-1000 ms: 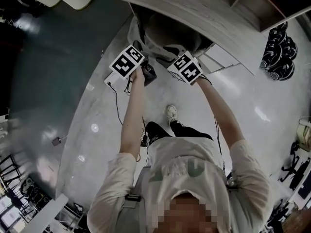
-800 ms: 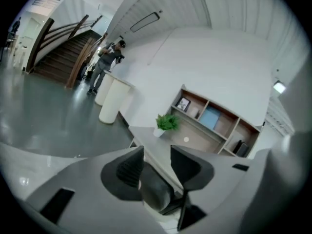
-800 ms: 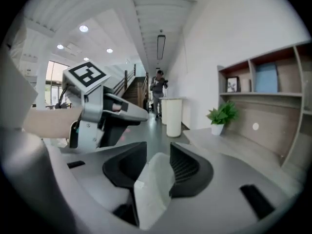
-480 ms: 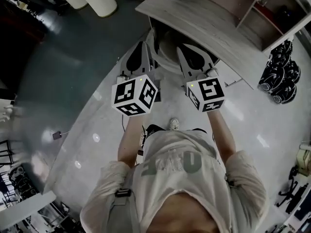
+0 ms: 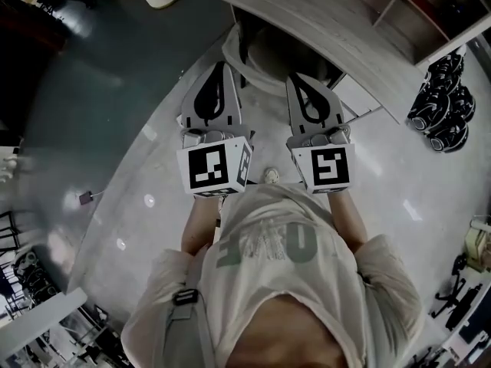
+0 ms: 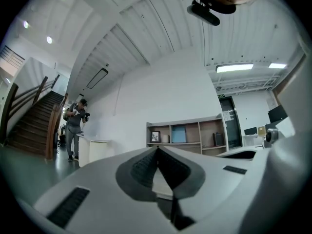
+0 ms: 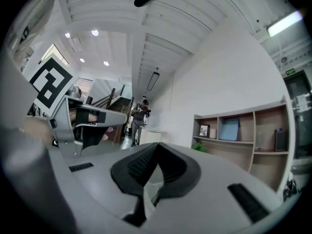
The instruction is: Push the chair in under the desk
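Note:
The chair (image 5: 265,52), pale grey with a rounded back, stands mostly under the light wooden desk (image 5: 322,14) at the top of the head view. My left gripper (image 5: 220,67) and right gripper (image 5: 296,79) are held up side by side in front of my chest, apart from the chair. Both point toward the desk, and both are shut with nothing between the pads. The left gripper view shows its closed tips (image 6: 157,148) against a far room. The right gripper view shows its closed tips (image 7: 157,144), with the left gripper (image 7: 73,116) to its left.
Black round weights (image 5: 437,102) lie on the floor at the right. My shoe (image 5: 270,176) shows below the grippers. An open shelf unit (image 6: 190,130) stands along the far wall. A person (image 6: 75,126) holding a camera stands by a staircase (image 6: 29,126).
Both grippers have left the chair's back, risen toward my chest and gone from open to shut. The chair stays under the desk.

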The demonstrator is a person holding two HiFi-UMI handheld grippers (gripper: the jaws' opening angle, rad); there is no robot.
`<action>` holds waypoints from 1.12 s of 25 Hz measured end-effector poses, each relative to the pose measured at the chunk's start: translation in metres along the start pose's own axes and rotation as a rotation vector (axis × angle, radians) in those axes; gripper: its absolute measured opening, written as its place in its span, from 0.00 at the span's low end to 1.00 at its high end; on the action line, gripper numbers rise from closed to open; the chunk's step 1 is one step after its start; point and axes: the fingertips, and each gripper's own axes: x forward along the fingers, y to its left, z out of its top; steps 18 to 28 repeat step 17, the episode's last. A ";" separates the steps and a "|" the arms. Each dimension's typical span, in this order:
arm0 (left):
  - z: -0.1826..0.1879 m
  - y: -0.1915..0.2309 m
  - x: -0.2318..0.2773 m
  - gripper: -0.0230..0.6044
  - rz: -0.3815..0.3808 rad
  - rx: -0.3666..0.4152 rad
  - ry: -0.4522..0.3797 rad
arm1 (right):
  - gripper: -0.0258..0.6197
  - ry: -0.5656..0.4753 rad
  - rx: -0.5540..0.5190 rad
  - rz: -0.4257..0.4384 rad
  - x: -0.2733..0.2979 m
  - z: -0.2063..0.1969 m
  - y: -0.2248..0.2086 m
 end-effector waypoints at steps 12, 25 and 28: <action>-0.002 0.013 0.003 0.06 0.009 0.013 0.018 | 0.07 0.001 0.034 -0.007 0.012 -0.009 -0.002; -0.005 0.027 0.005 0.06 0.045 0.019 0.029 | 0.07 0.008 0.036 -0.007 0.017 -0.010 0.000; -0.005 0.027 0.005 0.06 0.045 0.019 0.029 | 0.07 0.008 0.036 -0.007 0.017 -0.010 0.000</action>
